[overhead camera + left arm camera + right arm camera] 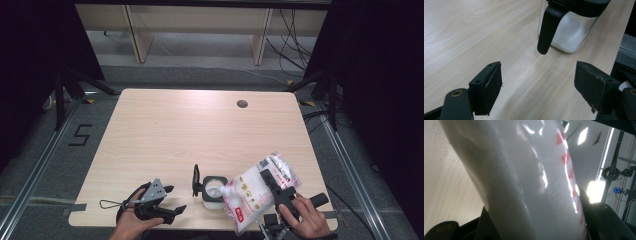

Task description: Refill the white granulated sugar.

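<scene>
My right gripper clamps the tilted bag, its corner over the jar. My left gripper stands wide, empty, beside it on the wooden table.

My left gripper gapes empty; ahead of its jaws stands the glass jar, black handle hanging.

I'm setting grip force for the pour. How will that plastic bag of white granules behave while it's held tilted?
The bag, clamped in the right gripper, looks soft, likely to sag. Its glossy film may slip. The granules probably shift toward the low corner over the jar, changing the load.
</scene>
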